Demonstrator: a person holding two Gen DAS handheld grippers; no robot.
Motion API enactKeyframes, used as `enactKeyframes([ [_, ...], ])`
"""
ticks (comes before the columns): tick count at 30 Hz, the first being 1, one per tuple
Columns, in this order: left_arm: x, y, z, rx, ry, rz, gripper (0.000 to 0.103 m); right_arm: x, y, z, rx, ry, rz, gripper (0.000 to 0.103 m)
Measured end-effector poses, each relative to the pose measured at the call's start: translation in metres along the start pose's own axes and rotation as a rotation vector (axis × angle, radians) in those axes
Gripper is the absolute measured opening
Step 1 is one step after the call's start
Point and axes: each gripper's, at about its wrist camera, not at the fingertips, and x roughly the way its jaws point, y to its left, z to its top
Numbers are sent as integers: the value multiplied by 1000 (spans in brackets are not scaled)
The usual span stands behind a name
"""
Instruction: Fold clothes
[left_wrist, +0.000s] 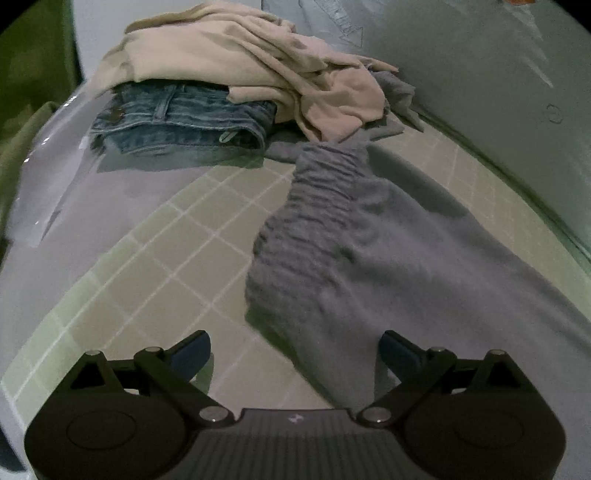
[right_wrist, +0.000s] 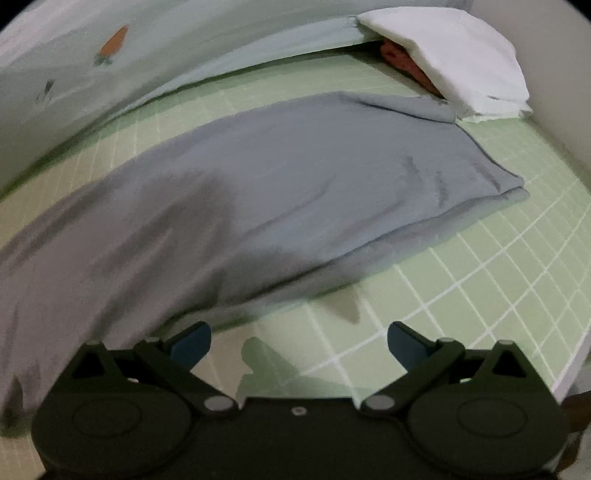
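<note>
Both tools are hanging with their jaws spread wide and nothing between them: the left gripper (left_wrist: 295, 349) is poised over the near edge of a grey, soft knit garment (left_wrist: 388, 251), while the right gripper (right_wrist: 299, 341) is hovering above bare sheet just beside the garment's near fold. The grey garment (right_wrist: 258, 177) is lying stretched flat along a pale green bed sheet with a white grid pattern (right_wrist: 480, 273), one end bunched into ripples at a gathered band (left_wrist: 310, 206), the other end doubled over in a neat layered edge near a white folded cloth (right_wrist: 454, 59). Beyond the gathered end, a pair of folded blue denim jeans (left_wrist: 184, 118) is sitting under a loose heap of beige clothing (left_wrist: 240, 62), which is touching the grey fabric's far tip.

Judging from this, the next grasp is carrying the risk. A pinch taken on the doubled edge may be catching only the top layer, letting the lower one slide and skewing the fold. Lifting the gathered end may also be dragging the beige heap along, since the two are overlapping there. The rippled band looks stretchy and may be slipping from shallow bites.
</note>
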Motion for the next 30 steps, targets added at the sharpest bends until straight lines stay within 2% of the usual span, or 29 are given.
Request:
enactKeyframes([
  [3,12,3,9,4,-6,-18,98,-8,9,-6,-14,12,-27,103],
  [8,25,1,18,15,-31,-47,95,-13,2,-16,37,28,-47,103],
  [9,25,2,20,7,-38,-55,90,-14,0,-17,42,28,-55,103],
  [11,24,4,25,-32,-51,-98,70,-15,-4,-18,64,23,-54,103],
  [12,24,5,28,-56,-50,-122,53,-14,-8,-17,77,19,-49,103],
  [13,24,5,32,-79,-51,-131,43,-14,-11,-16,90,16,-43,103],
  [15,19,-1,40,-81,-78,-142,28,-10,-14,-14,104,9,-35,103],
  [16,14,-5,44,-71,-96,-152,25,-8,-16,-12,106,7,-31,103],
  [22,-40,-61,54,37,-246,-241,22,2,-42,6,125,-19,27,103],
  [27,-74,-134,37,135,-296,-327,21,10,-73,26,144,-45,62,103],
  [30,-86,-185,16,200,-292,-385,21,15,-91,37,143,-65,72,103],
])
